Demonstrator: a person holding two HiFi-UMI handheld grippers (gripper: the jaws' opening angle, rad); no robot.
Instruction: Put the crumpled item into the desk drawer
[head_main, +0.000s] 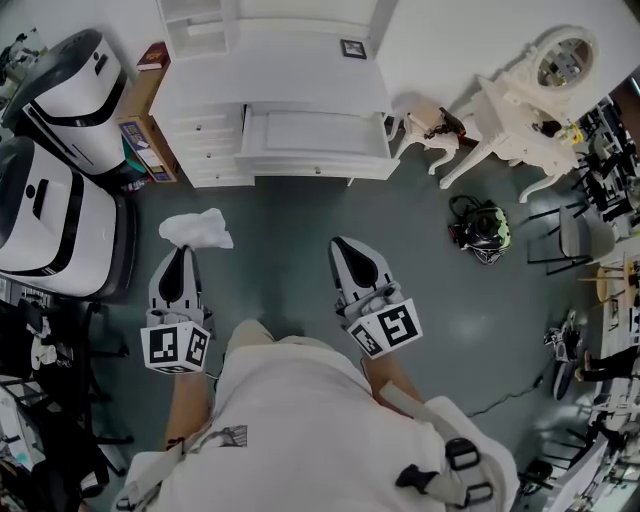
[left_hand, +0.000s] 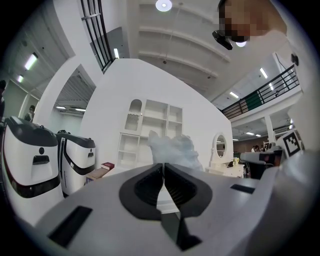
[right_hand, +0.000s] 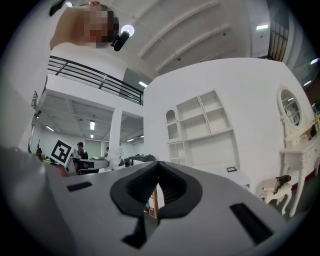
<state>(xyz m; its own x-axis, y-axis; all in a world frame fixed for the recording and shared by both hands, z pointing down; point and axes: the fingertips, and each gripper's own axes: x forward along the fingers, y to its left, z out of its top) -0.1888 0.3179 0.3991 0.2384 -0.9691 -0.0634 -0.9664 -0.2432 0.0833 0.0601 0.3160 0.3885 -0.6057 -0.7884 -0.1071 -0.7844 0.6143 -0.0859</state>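
White crumpled item (head_main: 195, 228) sits pinched in the left claw (head_main: 181, 252), tips clenched on its near edge, the bulk sticking out far of the claw. It hangs over grey-green floor (head_main: 300, 215), near the drawer (head_main: 315, 135) but apart from it. The drawer stands pulled out of the desk (head_main: 290, 75), with floor between it and the item. Right claw (head_main: 345, 245) is clenched on nothing, level with the left one.

Around:
- two white-and-black machines (head_main: 70, 85) far left
- white vanity with oval mirror (head_main: 520, 110) far right
- dark helmet-like thing (head_main: 485, 232) on the floor right of the right claw
- small frame (head_main: 352, 48) on the desk top

Hidden: both claw bodies block the drawer in their own views. Clutter at the right edge is too small to identify.
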